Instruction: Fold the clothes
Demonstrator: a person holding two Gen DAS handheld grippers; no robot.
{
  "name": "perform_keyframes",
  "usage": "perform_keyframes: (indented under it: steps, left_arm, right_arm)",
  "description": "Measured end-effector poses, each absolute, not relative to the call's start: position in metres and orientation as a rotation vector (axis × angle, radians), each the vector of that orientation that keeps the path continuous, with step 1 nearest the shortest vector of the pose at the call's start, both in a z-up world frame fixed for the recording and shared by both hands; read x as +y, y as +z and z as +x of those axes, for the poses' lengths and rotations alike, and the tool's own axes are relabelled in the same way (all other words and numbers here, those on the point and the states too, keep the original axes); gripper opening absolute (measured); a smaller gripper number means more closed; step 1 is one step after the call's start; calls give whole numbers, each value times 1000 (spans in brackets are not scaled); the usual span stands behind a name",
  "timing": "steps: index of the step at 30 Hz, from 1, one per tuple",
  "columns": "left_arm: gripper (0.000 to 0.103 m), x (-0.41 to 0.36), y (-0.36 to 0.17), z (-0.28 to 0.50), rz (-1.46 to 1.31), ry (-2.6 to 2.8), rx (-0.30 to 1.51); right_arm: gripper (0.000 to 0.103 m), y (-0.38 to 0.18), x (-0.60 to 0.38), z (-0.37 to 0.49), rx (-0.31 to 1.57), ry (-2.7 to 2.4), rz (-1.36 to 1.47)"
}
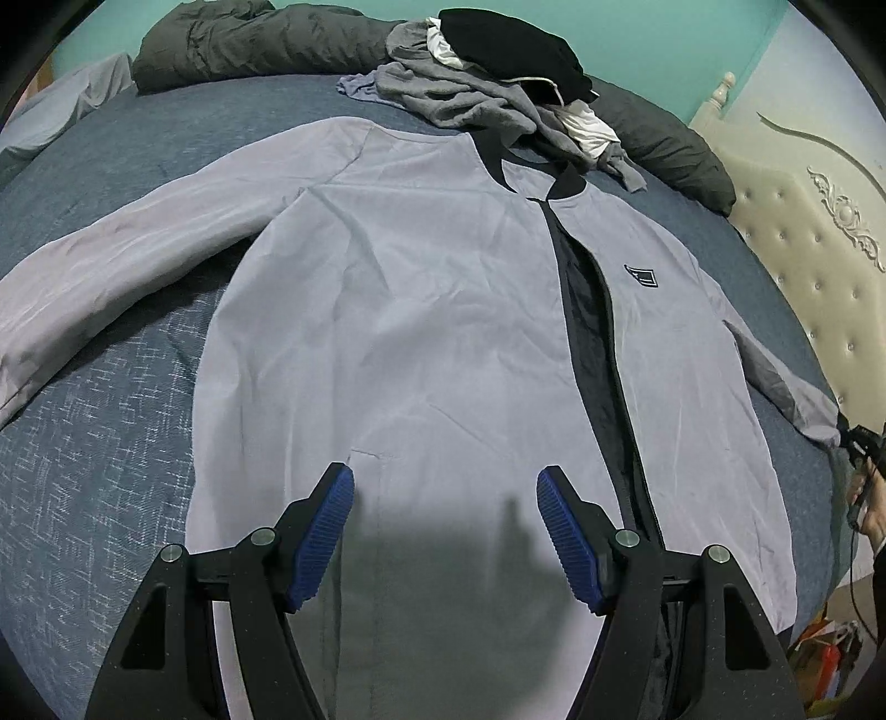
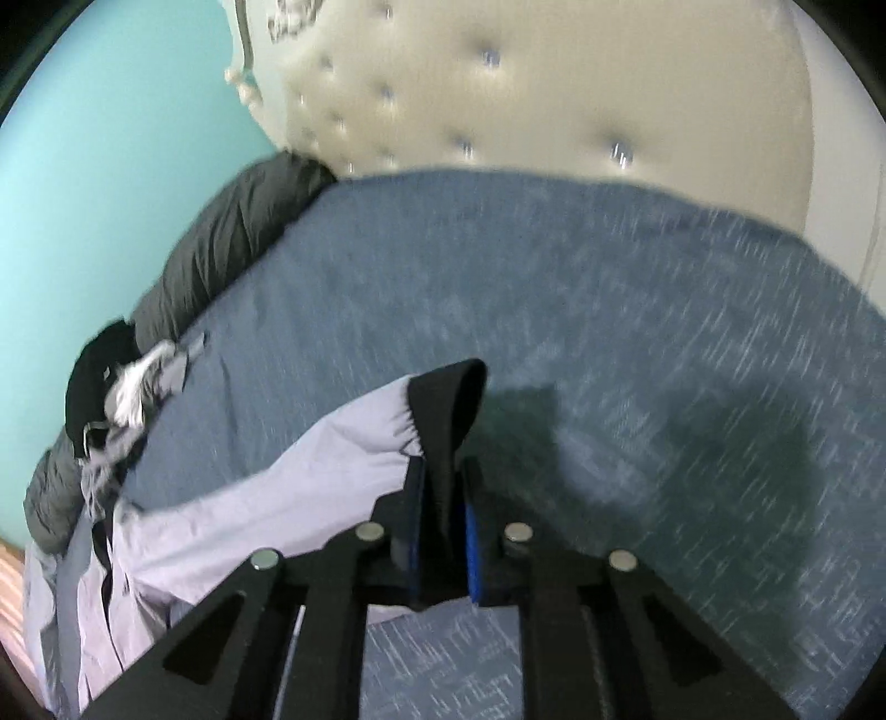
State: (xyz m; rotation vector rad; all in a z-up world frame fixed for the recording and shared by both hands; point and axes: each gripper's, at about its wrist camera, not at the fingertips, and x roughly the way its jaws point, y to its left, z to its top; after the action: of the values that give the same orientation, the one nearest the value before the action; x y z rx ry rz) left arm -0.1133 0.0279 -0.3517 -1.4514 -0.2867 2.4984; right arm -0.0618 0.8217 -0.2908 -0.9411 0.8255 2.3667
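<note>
We hold our left gripper [image 1: 446,531] over the lower front of the grey jacket [image 1: 421,310], its blue pads [image 1: 324,534] spread wide with nothing between them; the cloth lies flat on the blue bedspread [image 1: 105,421] under and ahead of the fingers, and the shadow of the tool falls on it just between the tips. Beyond those fingers the jacket lies face up, its zip open along a dark strip [image 1: 590,332] that runs ahead and to the right of the right-hand pad, with the small chest badge [image 1: 642,275] further right and the black collar [image 1: 531,177] at the far end. One sleeve [image 1: 111,266] stretches away to the left of the fingers, and the other runs off to the right edge. Past the collar sits a heap of clothes [image 1: 498,94] beside a dark duvet [image 1: 243,44]. Our right gripper [image 2: 443,531] has its jaws pressed together on the black cuff [image 2: 448,421] of the jacket's right sleeve [image 2: 288,487]; the cuff stands up between the pads and curls over beyond the tips, while the grey sleeve trails away to the left of the fingers. Ahead of the tips lies bare bedspread, then the tufted cream headboard [image 2: 498,94].
</note>
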Motion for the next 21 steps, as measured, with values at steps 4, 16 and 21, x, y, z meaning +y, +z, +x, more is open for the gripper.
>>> perform_keyframes:
  steps: [4, 16, 21]
  left_arm:
    - [72, 31, -348, -113, -1438, 2495, -284]
    - [72, 34, -343, -116, -1415, 2482, -249]
    - [73, 39, -341, -117, -1390, 2475, -256]
  right_arm:
    - [11, -310, 823, -70, 741, 2261, -1102]
    - [23, -243, 732, -74, 433, 2387, -864]
    - [24, -258, 643, -107, 619, 2626, -1048]
